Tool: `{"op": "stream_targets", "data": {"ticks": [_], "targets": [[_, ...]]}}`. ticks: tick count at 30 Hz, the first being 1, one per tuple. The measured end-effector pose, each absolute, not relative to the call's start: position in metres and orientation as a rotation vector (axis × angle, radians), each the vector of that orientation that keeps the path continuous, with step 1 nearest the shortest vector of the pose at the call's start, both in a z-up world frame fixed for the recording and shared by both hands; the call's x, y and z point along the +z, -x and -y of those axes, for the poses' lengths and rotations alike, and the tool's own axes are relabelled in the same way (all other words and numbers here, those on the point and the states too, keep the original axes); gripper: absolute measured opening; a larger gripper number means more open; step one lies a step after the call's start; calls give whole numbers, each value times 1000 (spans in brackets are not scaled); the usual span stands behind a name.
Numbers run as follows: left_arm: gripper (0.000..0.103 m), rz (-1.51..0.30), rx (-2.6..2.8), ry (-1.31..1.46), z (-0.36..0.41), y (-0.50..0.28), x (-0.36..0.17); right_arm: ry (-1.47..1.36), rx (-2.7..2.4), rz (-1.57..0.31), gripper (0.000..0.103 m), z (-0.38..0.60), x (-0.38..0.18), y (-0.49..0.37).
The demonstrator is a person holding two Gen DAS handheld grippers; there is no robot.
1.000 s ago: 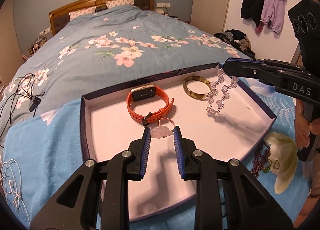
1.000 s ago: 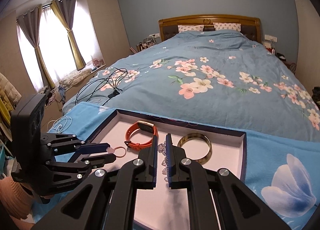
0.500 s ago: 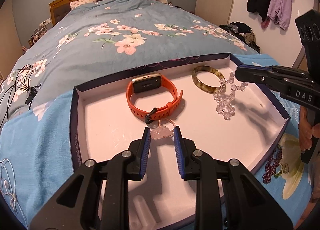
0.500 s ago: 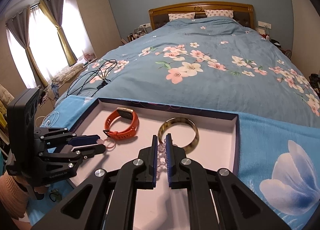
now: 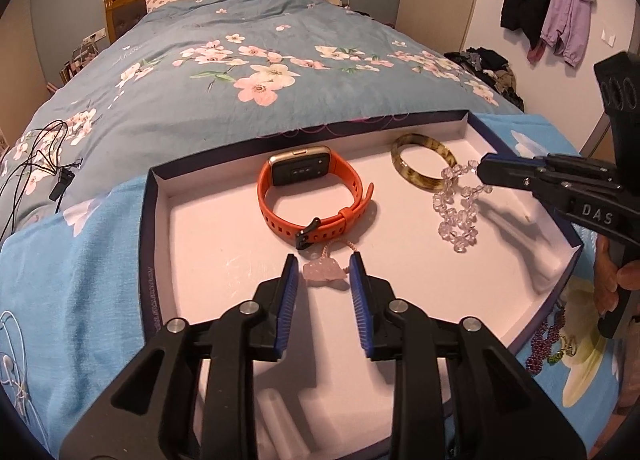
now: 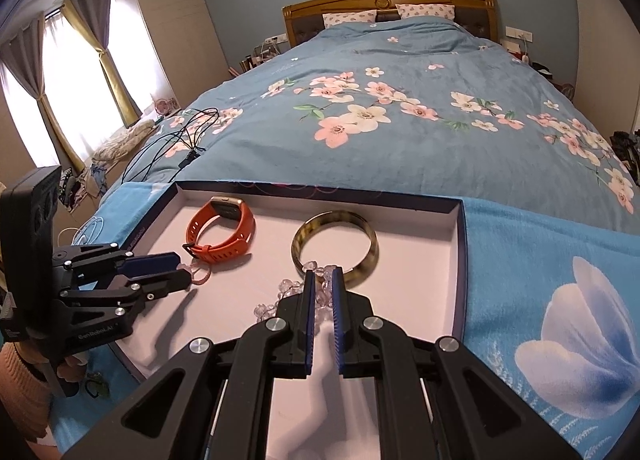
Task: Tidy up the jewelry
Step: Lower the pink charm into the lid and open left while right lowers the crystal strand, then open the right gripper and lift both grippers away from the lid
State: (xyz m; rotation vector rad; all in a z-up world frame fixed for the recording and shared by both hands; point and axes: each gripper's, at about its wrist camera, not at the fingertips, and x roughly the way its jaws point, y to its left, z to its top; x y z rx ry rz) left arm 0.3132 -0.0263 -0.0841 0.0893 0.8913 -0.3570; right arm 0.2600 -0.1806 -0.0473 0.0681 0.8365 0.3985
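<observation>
Left gripper [image 5: 324,274]: I am watching its jaws opening, with the pink pendant [image 5: 323,272] lying between the blue pads on the tray floor; the right pad is at the stone's edge, the left pad is standing clear of it, so I am counting it as let go.
Pendant cord [image 5: 340,247]: it is looping away ahead of the left tips, ending just beside the watch [image 5: 310,195].
Right gripper [image 6: 322,292]: I am keeping it nearly closed, pinching the crystal bracelet [image 5: 458,205] by one end; the rest of the beads are trailing down from the tips and resting on the tray floor.
Bangle [image 6: 335,248]: it is lying flat just ahead of the right tips, with the beads touching its near rim.
Watch: it is sitting ahead of the left gripper, beyond the pendant, to the left of the right gripper.
Tray [image 5: 146,244]: both grippers are reaching in over its near side; it is resting on the bed [image 6: 400,131].
Purple beads [image 5: 542,344]: they are lying outside the tray, right of the left gripper, under my right hand [image 5: 612,276].
</observation>
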Motion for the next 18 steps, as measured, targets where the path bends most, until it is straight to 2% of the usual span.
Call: {"op": "stream_targets", "data": {"ticks": [2, 6, 11, 13, 18], "targets": [[43, -875, -347, -87, 24, -311, -80, -63, 393, -841, 8, 182, -48, -259], [45, -837, -333, -88, 18, -301, -69, -57, 371, -847, 14, 186, -49, -257], [53, -777, -319, -72, 5, -277, -51, -55, 358, -830, 18, 192, -45, -249], [54, -756, -311, -71, 0, -267, -46, -44, 337, -805, 26, 196, -41, -243], [54, -712, -301, -76, -14, -235, -37, -54, 343, -777, 26, 206, -32, -230]]}}
